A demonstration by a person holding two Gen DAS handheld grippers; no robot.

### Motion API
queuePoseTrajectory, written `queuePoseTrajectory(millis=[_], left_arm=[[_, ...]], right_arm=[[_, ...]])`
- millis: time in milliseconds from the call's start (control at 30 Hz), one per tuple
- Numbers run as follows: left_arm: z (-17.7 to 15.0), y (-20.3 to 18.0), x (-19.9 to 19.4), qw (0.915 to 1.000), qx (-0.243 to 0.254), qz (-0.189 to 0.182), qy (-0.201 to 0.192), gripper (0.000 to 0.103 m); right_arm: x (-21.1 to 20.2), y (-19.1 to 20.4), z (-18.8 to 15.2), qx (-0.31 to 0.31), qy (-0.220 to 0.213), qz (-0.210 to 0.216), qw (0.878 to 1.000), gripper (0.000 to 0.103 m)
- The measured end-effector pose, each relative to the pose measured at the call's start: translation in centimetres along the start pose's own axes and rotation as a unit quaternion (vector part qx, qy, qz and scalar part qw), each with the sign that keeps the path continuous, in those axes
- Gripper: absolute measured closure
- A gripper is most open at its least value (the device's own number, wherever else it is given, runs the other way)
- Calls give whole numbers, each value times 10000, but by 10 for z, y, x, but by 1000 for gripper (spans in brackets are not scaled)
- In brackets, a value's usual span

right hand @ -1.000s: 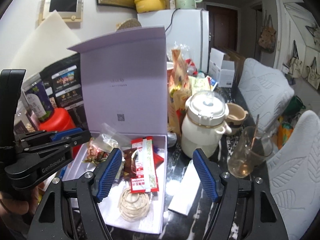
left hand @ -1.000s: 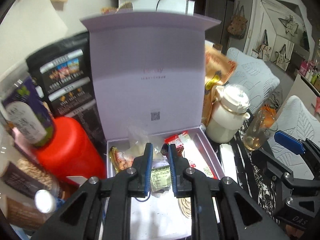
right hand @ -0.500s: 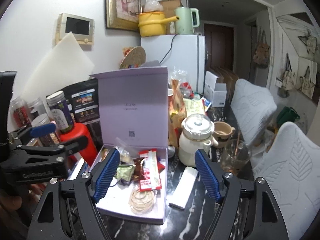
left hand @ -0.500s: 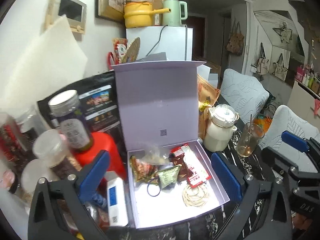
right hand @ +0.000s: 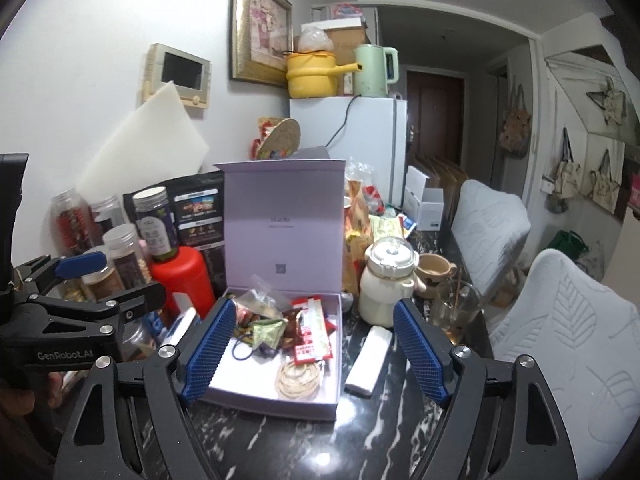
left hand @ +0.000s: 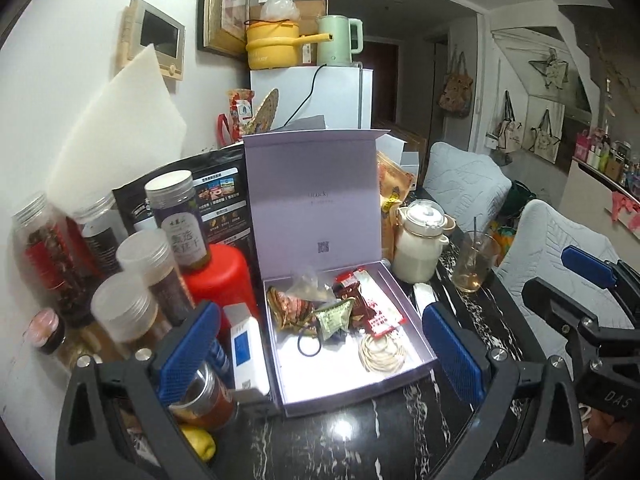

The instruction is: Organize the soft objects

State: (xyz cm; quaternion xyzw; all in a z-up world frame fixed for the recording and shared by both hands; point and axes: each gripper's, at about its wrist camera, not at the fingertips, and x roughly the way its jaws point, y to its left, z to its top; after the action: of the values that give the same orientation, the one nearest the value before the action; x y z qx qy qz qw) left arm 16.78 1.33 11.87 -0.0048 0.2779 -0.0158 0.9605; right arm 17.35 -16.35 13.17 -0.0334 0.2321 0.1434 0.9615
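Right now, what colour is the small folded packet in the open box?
Green, with printed text. The packet lies among the snacks in the lilac box; clearest from the left wrist.

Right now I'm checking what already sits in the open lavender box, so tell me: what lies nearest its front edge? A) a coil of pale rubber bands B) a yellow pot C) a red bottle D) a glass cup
A. The coil of pale rubber bands lies inside the lavender box near its front wall, ahead of the snack packets.

A lived-in home: fridge (right hand: 362,148) topped with a kettle (right hand: 374,70), framed picture (right hand: 260,44), cluttered dining table (right hand: 280,440).
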Motion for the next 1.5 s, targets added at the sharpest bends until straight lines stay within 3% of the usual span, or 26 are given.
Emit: queuePoseTrajectory(millis=[400,633,1067,1500], left_arm=[[-46,10,-48,9994,16,206,-278,0],[-74,15,-63,9992,1,240,-313,0],[-109,10,-62,9998,-26,172,-70,0],[-121,4,-57,9999,17,107,78,0]], right_arm=[[-38,25,-40,64,-25,-178,9998,21],[-48,37,-65,108,84,-54,9999,21],[-50,46,-101,143,228,-134,9995,21],[-56,41,-117,245,344,-270,9987,21]])
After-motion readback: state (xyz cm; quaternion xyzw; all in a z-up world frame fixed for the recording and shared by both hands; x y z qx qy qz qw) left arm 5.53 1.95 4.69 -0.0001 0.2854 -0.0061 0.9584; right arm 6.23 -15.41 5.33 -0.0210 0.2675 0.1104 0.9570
